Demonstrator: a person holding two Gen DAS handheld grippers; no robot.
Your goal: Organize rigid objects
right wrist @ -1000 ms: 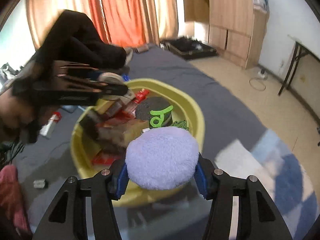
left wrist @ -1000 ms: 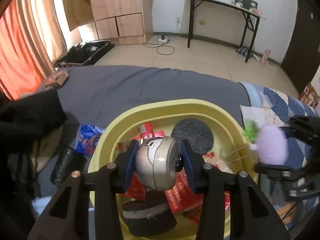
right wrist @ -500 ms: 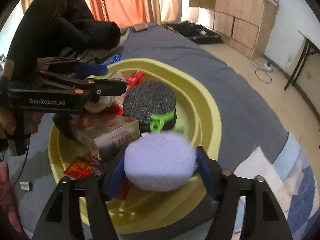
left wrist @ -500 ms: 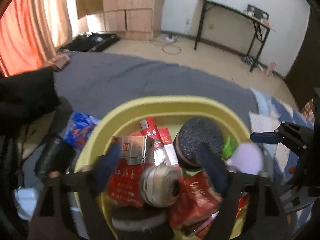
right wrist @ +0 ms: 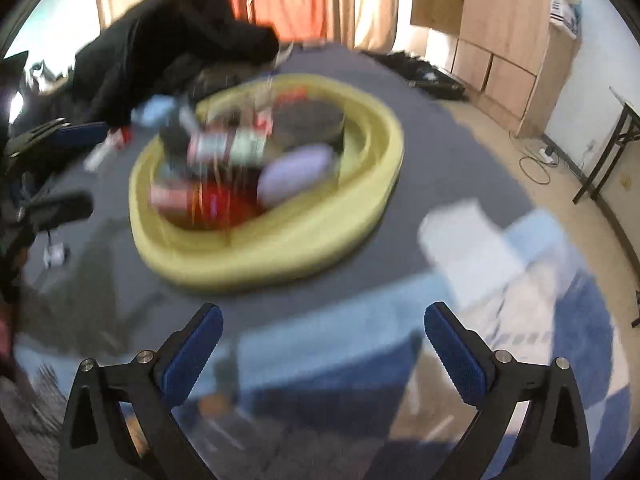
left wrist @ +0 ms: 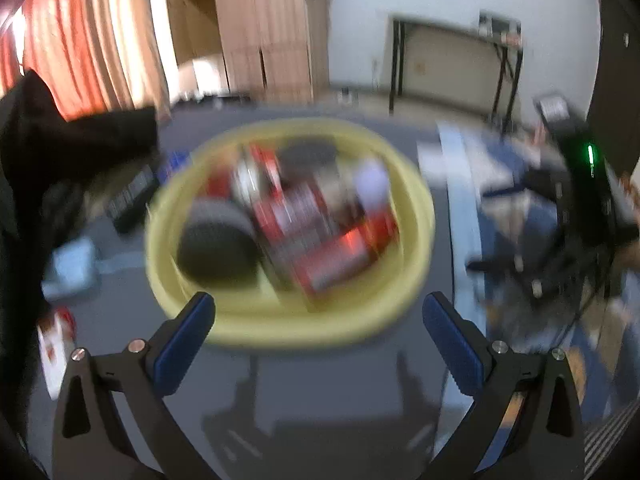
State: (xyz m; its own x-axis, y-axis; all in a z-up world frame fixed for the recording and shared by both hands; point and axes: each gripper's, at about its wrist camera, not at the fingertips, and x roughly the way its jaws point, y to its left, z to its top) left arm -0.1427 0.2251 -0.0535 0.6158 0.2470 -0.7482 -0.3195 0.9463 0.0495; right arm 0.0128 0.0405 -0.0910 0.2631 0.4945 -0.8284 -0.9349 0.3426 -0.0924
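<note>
Basin (right wrist: 280,256), yellow, oval, heaped with blurred clutter; both claws opening, empty.

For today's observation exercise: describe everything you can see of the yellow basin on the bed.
The yellow basin is a wide, shallow oval tub with a thick rounded rim, seemingly plastic. It sits upright on the grey bedspread and is piled with things: red packs, two dark round pads, a lilac puff. Motion blur hides finer detail. Neither gripper touches it.

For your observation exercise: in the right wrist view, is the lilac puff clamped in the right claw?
No: the lilac puff lies in the yellow basin, and the right claw is opening, empty.
</note>
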